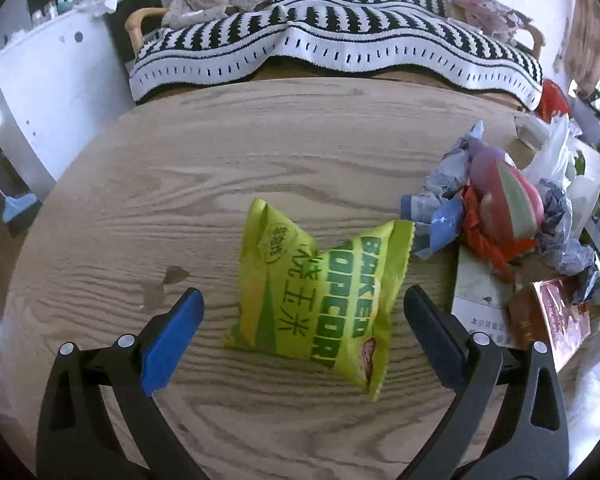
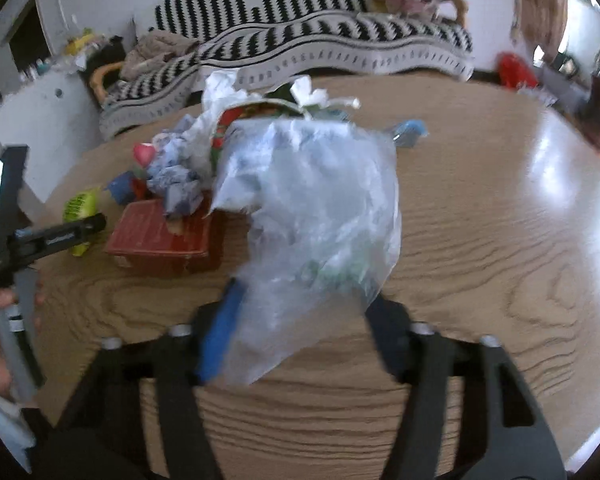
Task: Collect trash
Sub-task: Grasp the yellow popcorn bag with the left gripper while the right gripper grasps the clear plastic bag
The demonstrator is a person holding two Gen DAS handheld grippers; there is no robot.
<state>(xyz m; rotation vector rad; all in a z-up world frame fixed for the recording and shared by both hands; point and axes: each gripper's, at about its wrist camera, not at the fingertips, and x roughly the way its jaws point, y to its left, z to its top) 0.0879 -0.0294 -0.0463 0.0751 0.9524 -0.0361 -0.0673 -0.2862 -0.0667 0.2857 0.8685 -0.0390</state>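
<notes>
Left wrist view: the left tool (image 1: 302, 312) gapes wide over the worktop (image 1: 180, 184), a popcorn bag (image 1: 320, 296) lying untouched between its fingers. Right tool (image 2: 300, 316) is pinching a clear plastic bag (image 2: 316, 208), trash pile (image 2: 180, 184) ahead-left.

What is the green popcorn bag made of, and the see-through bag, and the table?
Popcorn bag: probably thin plastic film, shiny, with creases and a zigzag sealed edge. See-through bag: soft clear plastic, crinkled; things show through it. Table: wood or wood-look laminate, with printed-looking grain and a smooth sheen; cannot tell which.
</notes>
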